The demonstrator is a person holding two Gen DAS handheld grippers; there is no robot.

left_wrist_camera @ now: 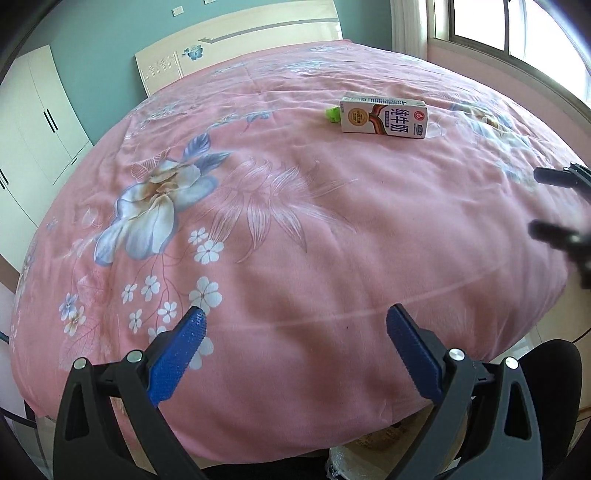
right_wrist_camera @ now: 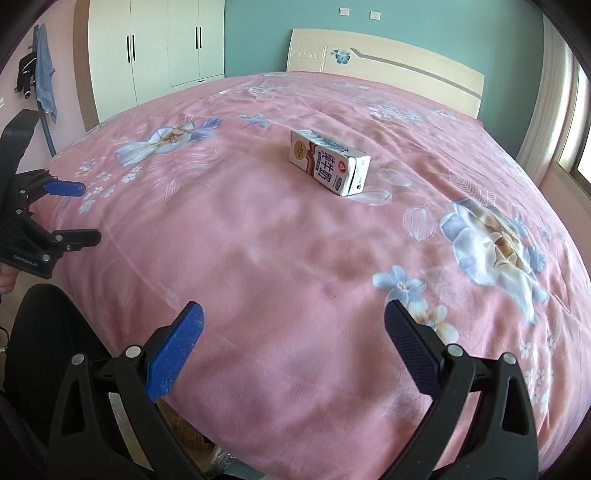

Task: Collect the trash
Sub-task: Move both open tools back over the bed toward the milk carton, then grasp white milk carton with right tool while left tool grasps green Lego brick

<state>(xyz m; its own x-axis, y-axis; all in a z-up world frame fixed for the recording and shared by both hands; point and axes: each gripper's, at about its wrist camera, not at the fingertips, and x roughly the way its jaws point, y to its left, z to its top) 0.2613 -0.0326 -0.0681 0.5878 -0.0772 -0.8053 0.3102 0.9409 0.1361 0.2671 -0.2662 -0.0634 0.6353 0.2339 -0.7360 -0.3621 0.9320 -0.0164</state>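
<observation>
A white and brown milk carton (left_wrist_camera: pixel 384 117) lies on its side on the pink flowered bedspread (left_wrist_camera: pixel 280 236), far from both grippers. A small crumpled green scrap (left_wrist_camera: pixel 332 113) lies against its left end. The carton also shows in the right wrist view (right_wrist_camera: pixel 330 161); the green scrap is hidden there. My left gripper (left_wrist_camera: pixel 295 328) is open and empty over the near edge of the bed. My right gripper (right_wrist_camera: pixel 293 325) is open and empty, also at the near edge, to the right of the left one.
The right gripper's fingers (left_wrist_camera: pixel 554 206) show at the right edge of the left wrist view. The left gripper (right_wrist_camera: pixel 70 212) shows at the left of the right wrist view. A cream headboard (right_wrist_camera: pixel 384 55), white wardrobe (right_wrist_camera: pixel 162 44) and window (left_wrist_camera: pixel 509 29) surround the bed.
</observation>
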